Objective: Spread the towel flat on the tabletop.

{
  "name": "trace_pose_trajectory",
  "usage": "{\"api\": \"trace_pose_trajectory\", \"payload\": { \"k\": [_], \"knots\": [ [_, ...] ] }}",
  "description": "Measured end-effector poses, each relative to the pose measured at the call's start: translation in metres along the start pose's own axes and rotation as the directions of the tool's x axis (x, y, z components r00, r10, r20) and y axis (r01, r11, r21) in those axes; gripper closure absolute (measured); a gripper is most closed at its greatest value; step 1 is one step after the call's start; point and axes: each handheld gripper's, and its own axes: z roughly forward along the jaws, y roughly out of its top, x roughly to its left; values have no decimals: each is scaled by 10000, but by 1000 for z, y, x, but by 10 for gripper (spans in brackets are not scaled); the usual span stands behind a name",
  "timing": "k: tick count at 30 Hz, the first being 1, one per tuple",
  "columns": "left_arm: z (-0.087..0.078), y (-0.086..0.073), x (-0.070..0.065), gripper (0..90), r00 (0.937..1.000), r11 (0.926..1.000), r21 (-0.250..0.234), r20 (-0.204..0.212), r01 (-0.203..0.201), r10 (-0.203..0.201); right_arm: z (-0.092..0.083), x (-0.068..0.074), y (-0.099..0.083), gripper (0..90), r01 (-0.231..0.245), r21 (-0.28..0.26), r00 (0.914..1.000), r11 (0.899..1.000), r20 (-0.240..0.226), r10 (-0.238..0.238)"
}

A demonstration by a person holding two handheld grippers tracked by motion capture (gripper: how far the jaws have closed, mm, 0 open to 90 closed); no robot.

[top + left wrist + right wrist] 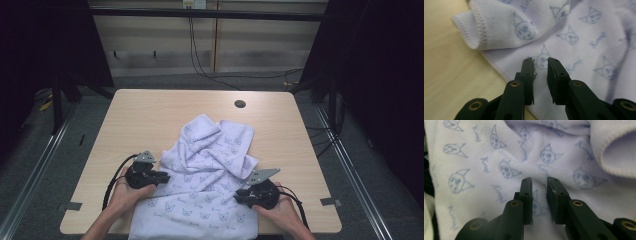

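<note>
2 grippers over crumpled printed towel [205, 170], left gripper [540, 62] jaws parted, right gripper [539, 181] jaws parted, nothing grasped

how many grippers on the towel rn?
2. The left gripper sits at the near-left edge of the cat-print towel; the right gripper sits at its near-right side. Both have a narrow gap between the jaws, with no cloth pinched.

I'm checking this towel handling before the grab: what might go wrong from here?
The left hand-held gripper has its jaws apart over flat cloth just inside the stitched hem of the towel, so closing may pinch nothing or only a thin layer. The right hand-held gripper is likewise open over a rumpled patch and might catch several folds at once. The near edge hangs over the table edge, so an uneven pull might drag the towel off.
</note>
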Motion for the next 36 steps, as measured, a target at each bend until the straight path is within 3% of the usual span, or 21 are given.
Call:
{"api": "trace_pose_trajectory", "payload": {
  "k": [1,2,3,4,7,9,10,12,13,15,16,17,18,19,21,25,26,30,32,34,36],
  "knots": [
    [0,0,0,752,10000,10000,0,0,0,0,0,0,0,750,0,0,10000,10000,0,0],
    [-1,-1,1,752,9977,10000,-28,-680,-90,88,-5,0,-3,752,-20,163,10000,9999,96,18],
    [-3,-2,2,733,9965,10000,-26,-835,-81,79,-12,1,-10,768,20,222,9996,9998,272,-26],
    [-3,-6,1,728,9971,9997,-255,-763,9,-29,-16,3,-14,773,139,300,9992,9995,364,-150],
    [-7,-9,-9,725,9981,9998,-1,-594,178,-177,-29,7,-25,770,150,541,9997,9984,198,-160],
    [-13,-16,-23,725,9976,9993,175,-591,-345,355,-36,14,-31,770,183,862,9997,9961,-181,-168],
    [-13,-16,-23,724,9976,9993,175,-591,-345,355,-36,14,-31,770,183,862,9997,9961,-181,-168],
    [-24,-29,-39,722,9999,9995,281,31,-155,154,-44,24,-38,763,47,1227,9976,9924,-692,38],
    [-24,-29,-39,723,9999,9995,281,31,-155,154,-44,24,-38,763,47,1227,9976,9924,-692,38],
    [-30,-36,-43,710,9976,9998,176,681,67,-79,-46,23,-36,697,-135,496,9966,9987,-799,175],
    [-30,-36,-43,704,9976,9998,176,681,67,-79,-48,19,-32,657,-393,-70,9965,9992,-744,387],
    [-32,-31,-43,693,9955,9994,-325,943,92,-61,-49,14,-26,614,-539,-481,9975,9974,-490,515],
    [-32,-31,-43,684,9955,9994,-325,943,92,-61,-49,14,-26,614,-539,-481,9975,9974,-490,515],
    [-31,-19,-43,681,9952,9982,-600,982,23,36,-48,1,-9,577,-620,-1213,9980,9907,46,630],
    [-27,-6,-44,669,9930,9964,-852,1175,20,80,-44,-9,4,559,-906,-1462,9945,9851,382,972],
    [-14,8,-43,676,9927,9972,-752,1207,37,54,-33,-28,26,545,-1113,-1509,9908,9823,597,1215],
    [-6,10,-46,680,9908,9981,-623,1354,1,84,-21,-36,33,525,-1125,-1073,9921,9878,433,1177],
    [-1,7,-55,679,9854,9979,-542,1643,-365,450,-1,-33,29,498,-1310,-457,9899,9903,483,1332],
    [3,2,-60,673,9882,9982,-401,1448,-438,492,8,-27,24,546,-1458,-525,9882,9879,399,1480],
    [7,-1,-62,661,9891,9978,-69,1317,-658,661,7,-29,27,673,-1532,-958,9877,9835,165,1555],
    [10,-3,-64,654,9875,9958,-52,1284,-917,916,6,-31,30,696,-1577,-1122,9866,9811,235,1612]
  ]
}}
